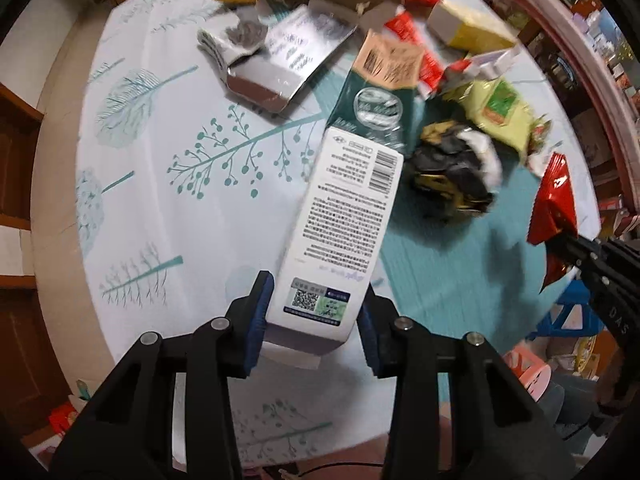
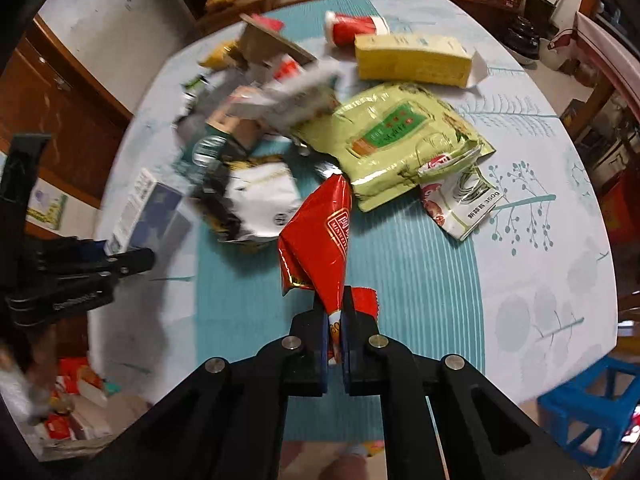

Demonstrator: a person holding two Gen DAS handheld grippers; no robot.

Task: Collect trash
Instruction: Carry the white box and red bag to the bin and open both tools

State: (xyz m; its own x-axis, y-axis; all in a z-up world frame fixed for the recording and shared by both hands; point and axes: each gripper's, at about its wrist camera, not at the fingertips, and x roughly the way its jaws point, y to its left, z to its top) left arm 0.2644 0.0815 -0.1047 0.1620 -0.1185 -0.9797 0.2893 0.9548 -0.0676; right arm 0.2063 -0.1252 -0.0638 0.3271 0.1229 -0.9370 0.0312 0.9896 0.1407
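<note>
Surface (image 1: 168, 208) with a white and teal cloth printed with trees fills both views; its far edge is buried under litter and its near edge is cut off by the tool frames.

Trash heap at the far side is partly blurred by motion. A yellow box (image 2: 412, 60) lies at the back with print too smeared to read. A pale green bag (image 2: 400, 140) lies flat in the middle with a green and red label, its characters illegible. A dark green carton (image 1: 372, 108) carries a barcode panel; the round emblem on it cannot be read. A black and white bag (image 2: 256, 204) is crumpled, its markings unclear. A small torn packet (image 2: 460, 208) beside the green bag reads "350g".

Left tongs (image 1: 316, 316) are clamped on the short end of a white box (image 1: 344, 232), which carries dense small text, a barcode and a QR code, none of it legible. The box slants away toward the heap; whether its far end touches the surface cannot be told.

Right tongs (image 2: 335, 332) are closed tight on the pinched end of a red wrapper (image 2: 320, 240), which stands clear of the surface just before the heap. Its gold-bordered lettering is too small to read.
</note>
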